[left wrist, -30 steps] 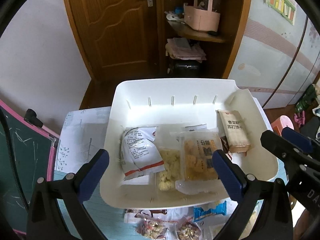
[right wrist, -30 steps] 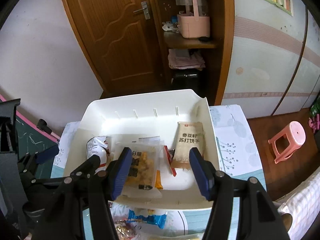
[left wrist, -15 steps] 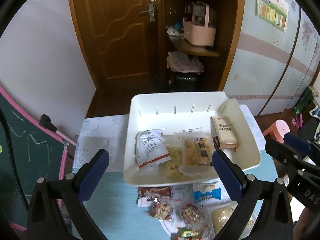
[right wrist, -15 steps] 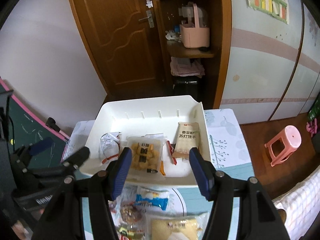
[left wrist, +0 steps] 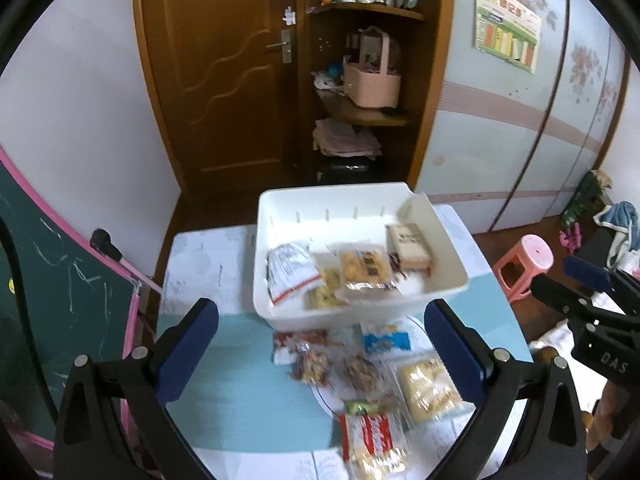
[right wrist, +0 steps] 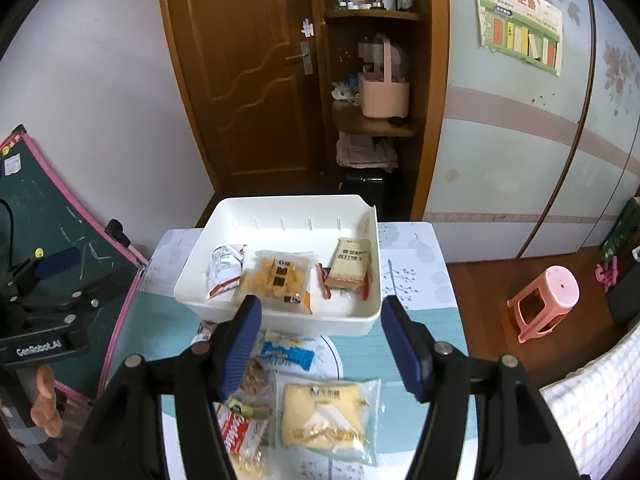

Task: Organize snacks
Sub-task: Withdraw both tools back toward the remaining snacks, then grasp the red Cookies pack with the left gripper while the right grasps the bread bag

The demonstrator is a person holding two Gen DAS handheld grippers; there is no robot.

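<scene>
A white plastic bin sits on the small table and holds several snack packs: a white pack, a yellow biscuit pack and a tan cracker pack. More packs lie on the table in front of the bin: a blue one, a yellow one and a red-and-white one. My left gripper is open and empty above these loose packs. My right gripper is open and empty, just short of the bin's front wall.
The table is small with a pale patterned top. A green chalkboard leans at the left. A pink stool stands on the floor at the right. A wooden door and a shelf with a pink basket are behind.
Both grippers have pulled back and up from the bin, so the bin looks smaller and the loose packs in front of it have come into view. Both stay open and empty.
</scene>
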